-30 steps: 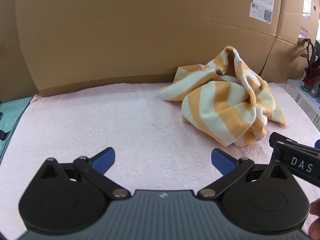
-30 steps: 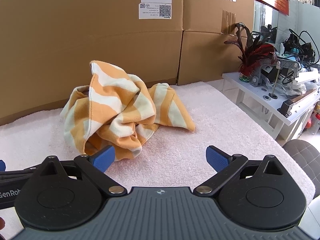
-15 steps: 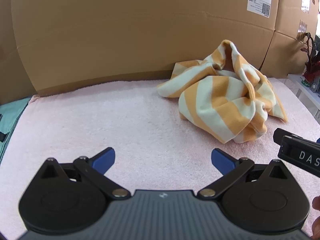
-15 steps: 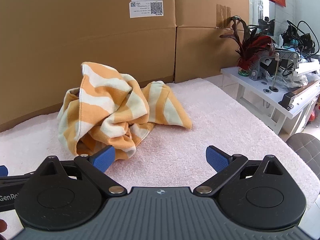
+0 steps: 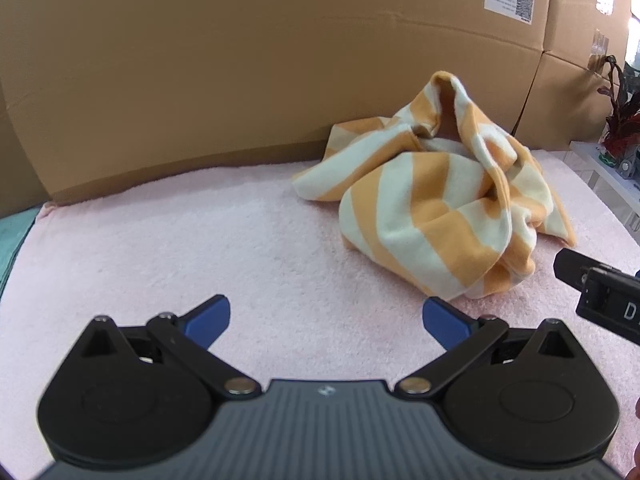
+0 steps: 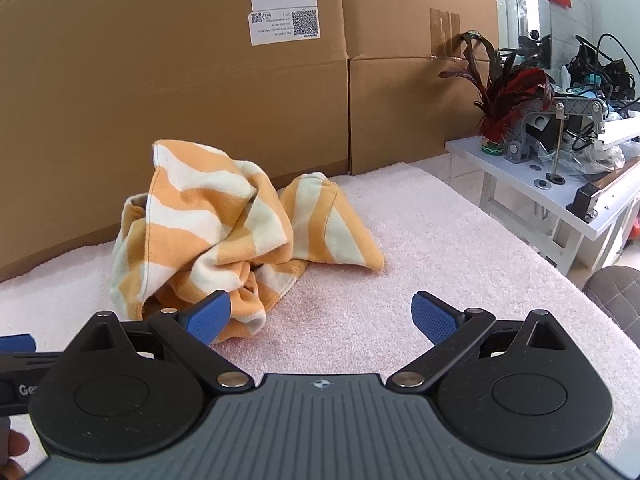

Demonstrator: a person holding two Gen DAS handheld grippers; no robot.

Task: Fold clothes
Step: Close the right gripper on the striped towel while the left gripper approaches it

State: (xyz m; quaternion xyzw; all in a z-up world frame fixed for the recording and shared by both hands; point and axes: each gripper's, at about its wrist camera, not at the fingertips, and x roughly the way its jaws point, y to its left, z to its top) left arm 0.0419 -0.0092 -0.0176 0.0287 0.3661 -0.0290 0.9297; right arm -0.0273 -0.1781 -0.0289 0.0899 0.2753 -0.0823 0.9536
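Observation:
A crumpled orange-and-cream striped garment (image 5: 432, 200) lies in a heap on the pink towel surface (image 5: 200, 240), close to the cardboard wall. My left gripper (image 5: 326, 318) hovers open over bare towel, with the heap ahead and to the right of it. In the right wrist view the same garment (image 6: 224, 232) sits ahead and to the left. My right gripper (image 6: 322, 316) is open, its left blue pad (image 6: 208, 316) just in front of the heap's near edge; nothing is between the fingers. The right gripper's body shows at the left view's right edge.
Tall cardboard boxes (image 6: 200, 80) wall off the back of the surface. To the right stands a white side table (image 6: 540, 184) with a red-leaved plant (image 6: 508, 96) and tools. A grey chair seat (image 6: 616, 292) is at the right edge; teal fabric (image 5: 10, 240) borders the far left.
Both grippers have moved forward, closer to the garment, which now looks larger in both views. Both stay open. The garment itself has not moved.

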